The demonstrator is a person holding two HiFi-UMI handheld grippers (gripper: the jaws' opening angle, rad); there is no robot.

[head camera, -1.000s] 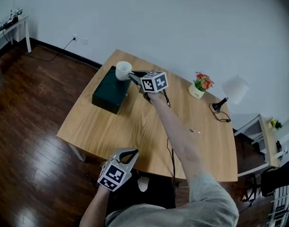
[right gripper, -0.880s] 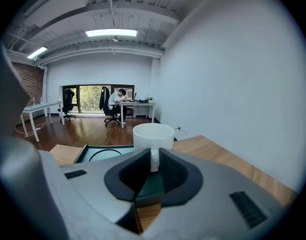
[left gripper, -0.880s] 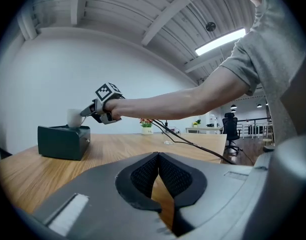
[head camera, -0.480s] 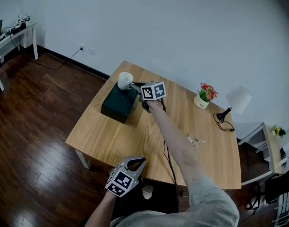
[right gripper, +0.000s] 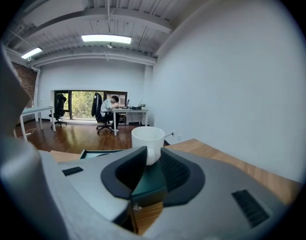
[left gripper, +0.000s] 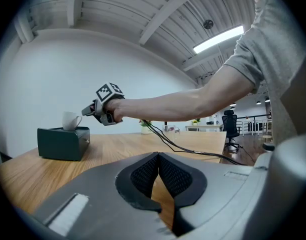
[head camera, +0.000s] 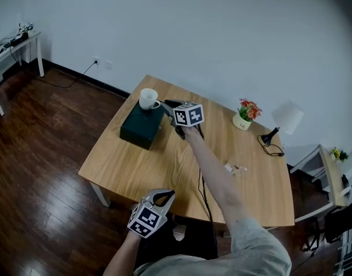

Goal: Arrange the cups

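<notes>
A white cup [head camera: 148, 98] stands upright on a dark green box [head camera: 140, 125] at the table's far left. Its handle points toward my right gripper [head camera: 164, 104]. In the right gripper view the cup [right gripper: 148, 138] sits just ahead of the right gripper [right gripper: 153, 153]. The jaws have just been opening; the handle lies between their tips, with the pads apart from it. My left gripper [head camera: 164, 195] hangs at the table's near edge, shut and holding nothing. From the left gripper [left gripper: 158, 155], the cup [left gripper: 70, 120] and box [left gripper: 63, 143] show far off.
A small flower pot [head camera: 244, 109] and a white lamp [head camera: 285, 115] stand at the back right of the wooden table [head camera: 136, 165]. A black cable [head camera: 206, 188] runs along my right arm. A small clear object [head camera: 233, 167] lies mid-table. Dark wood floor surrounds the table.
The right gripper's jaws have parted around the cup's handle and its tips have eased slightly back. The cup stays on the box. The left gripper has kept still.
</notes>
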